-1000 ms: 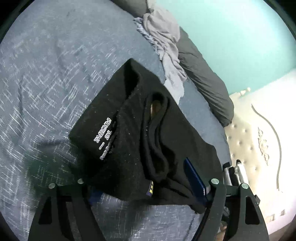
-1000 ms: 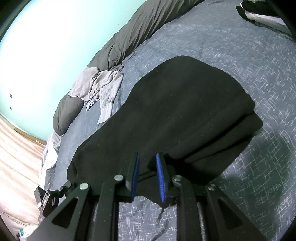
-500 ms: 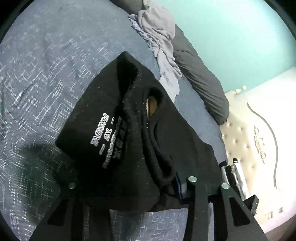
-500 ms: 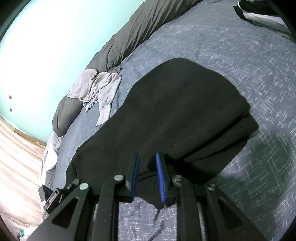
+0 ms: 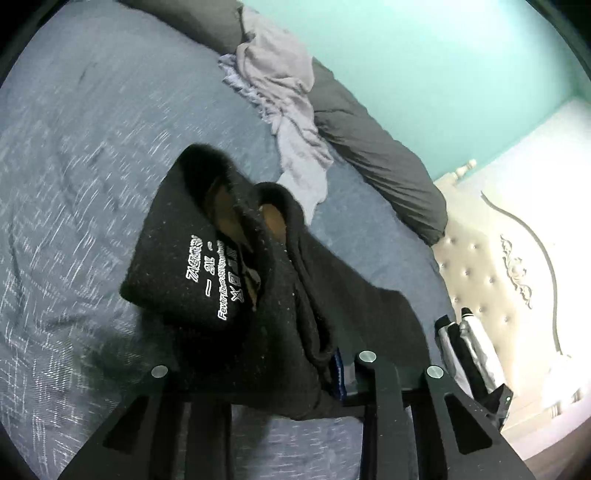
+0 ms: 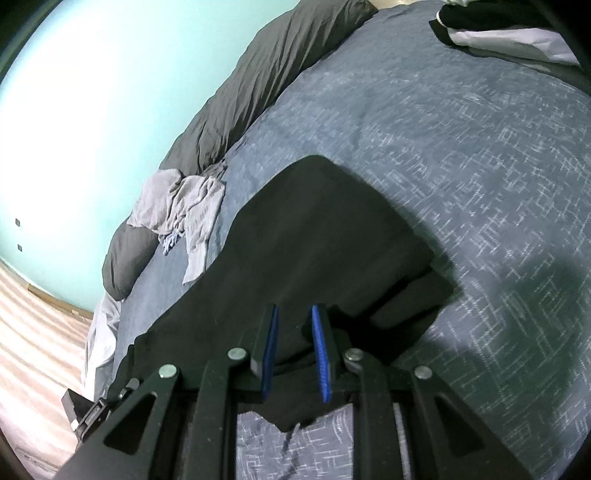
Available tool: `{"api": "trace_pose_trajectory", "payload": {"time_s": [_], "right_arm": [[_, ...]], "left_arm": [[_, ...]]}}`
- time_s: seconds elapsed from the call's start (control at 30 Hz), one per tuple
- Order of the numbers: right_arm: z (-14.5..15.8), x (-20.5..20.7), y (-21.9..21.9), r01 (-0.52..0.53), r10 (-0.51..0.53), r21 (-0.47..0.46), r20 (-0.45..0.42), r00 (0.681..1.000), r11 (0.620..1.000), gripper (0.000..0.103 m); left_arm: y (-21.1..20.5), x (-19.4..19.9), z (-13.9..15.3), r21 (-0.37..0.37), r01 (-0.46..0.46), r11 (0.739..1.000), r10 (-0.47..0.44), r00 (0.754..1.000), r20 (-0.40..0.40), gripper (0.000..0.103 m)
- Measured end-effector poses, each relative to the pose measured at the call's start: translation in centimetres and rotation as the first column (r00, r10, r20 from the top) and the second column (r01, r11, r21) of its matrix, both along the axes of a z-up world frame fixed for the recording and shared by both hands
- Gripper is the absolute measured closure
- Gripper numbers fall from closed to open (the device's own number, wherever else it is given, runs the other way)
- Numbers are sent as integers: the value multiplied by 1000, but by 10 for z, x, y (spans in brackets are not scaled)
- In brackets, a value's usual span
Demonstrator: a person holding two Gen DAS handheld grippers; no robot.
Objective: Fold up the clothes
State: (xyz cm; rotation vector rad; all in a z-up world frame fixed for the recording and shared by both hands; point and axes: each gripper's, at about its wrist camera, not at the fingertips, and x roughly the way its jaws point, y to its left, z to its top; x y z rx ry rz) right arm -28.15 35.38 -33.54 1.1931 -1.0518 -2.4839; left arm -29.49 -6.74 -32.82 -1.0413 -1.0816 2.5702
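Observation:
A black garment with white print on its waistband lies across the blue-grey bed cover. In the left wrist view its near end is raised off the bed and bunched. My left gripper is closing on that bunched waistband; one blue pad shows against the cloth and the other finger is hidden under it. In the right wrist view the black garment spreads out flat ahead. My right gripper is shut on its near edge, with cloth between the blue pads.
A crumpled light grey garment lies by a dark grey duvet along the teal wall. A white tufted headboard stands to the right. Black and white clothes lie at the far corner.
The left jaws have drawn in from wide apart onto the waistband and lifted it, so it bunches higher. The right gripper has slid sideways, still gripping the edge.

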Motion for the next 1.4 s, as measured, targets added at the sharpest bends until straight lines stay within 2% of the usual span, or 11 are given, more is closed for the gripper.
{"api": "trace_pose_trajectory", "payload": {"time_s": [0.3, 0.5, 0.67, 0.73, 0.8, 0.87, 0.93, 1.03, 1.2, 1.3, 1.4], "right_arm": [[-3, 2, 31, 62, -62, -54, 6, 998, 997, 85], [-6, 4, 50, 93, -93, -94, 11, 996, 991, 85], [-10, 7, 72, 128, -126, -114, 24, 992, 985, 81], [-12, 8, 79, 138, -136, -116, 25, 990, 984, 75], [-12, 9, 85, 150, -148, -120, 25, 989, 981, 75], [-12, 8, 89, 157, -155, -124, 25, 988, 980, 75], [-12, 8, 91, 158, -156, -131, 24, 987, 979, 75], [-13, 7, 92, 152, -150, -135, 26, 988, 979, 75], [-13, 9, 94, 160, -158, -142, 25, 987, 977, 75], [-12, 9, 93, 159, -157, -144, 21, 987, 977, 75], [-10, 8, 93, 159, -159, -148, 16, 987, 976, 75]], "left_arm": [[51, -22, 63, -79, 43, 996, -49, 997, -68, 75], [132, -48, 93, -148, 160, 976, -176, 979, -103, 75], [226, -72, 73, -236, 316, 919, -335, 941, -43, 75], [259, -79, 57, -270, 380, 885, -393, 919, 4, 75], [288, -85, 33, -317, 437, 842, -435, 897, 80, 75], [305, -88, 18, -352, 473, 808, -454, 880, 139, 71], [314, -87, 16, -377, 488, 788, -468, 871, 150, 65], [312, -82, 32, -365, 489, 792, -483, 868, 114, 52], [288, -70, 71, -337, 462, 821, -488, 873, 8, 44], [261, -59, 85, -325, 415, 850, -446, 895, -21, 39], [234, -55, 81, -339, 364, 868, -386, 923, 2, 38]]}}
